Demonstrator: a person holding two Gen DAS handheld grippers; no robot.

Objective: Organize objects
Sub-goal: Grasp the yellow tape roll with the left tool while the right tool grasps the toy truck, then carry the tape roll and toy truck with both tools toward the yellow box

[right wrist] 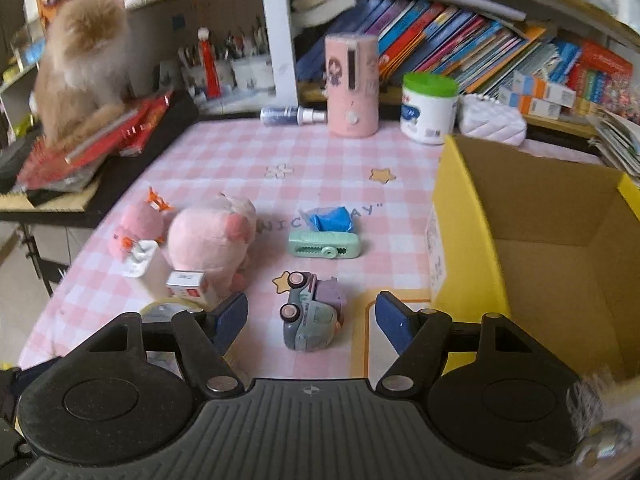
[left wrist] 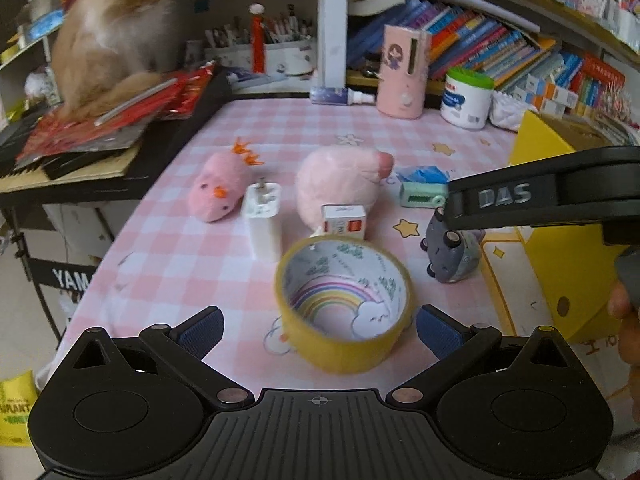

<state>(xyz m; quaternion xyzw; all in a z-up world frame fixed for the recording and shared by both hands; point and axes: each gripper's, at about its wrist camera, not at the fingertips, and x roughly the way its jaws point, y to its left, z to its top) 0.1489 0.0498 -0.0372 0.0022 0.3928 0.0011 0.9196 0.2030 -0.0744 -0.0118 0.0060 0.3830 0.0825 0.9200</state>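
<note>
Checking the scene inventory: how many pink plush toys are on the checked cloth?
2. The duck plush lies left of the white charger; the pig plush sits right of the charger, behind the small box. None seems hidden.

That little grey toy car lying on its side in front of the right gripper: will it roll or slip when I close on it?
Probably not roll: the toy car lies on its side, wheels off the tablecloth. Its rounded, glossy-looking shell may slip between the pads. It looks small and likely light.
</note>
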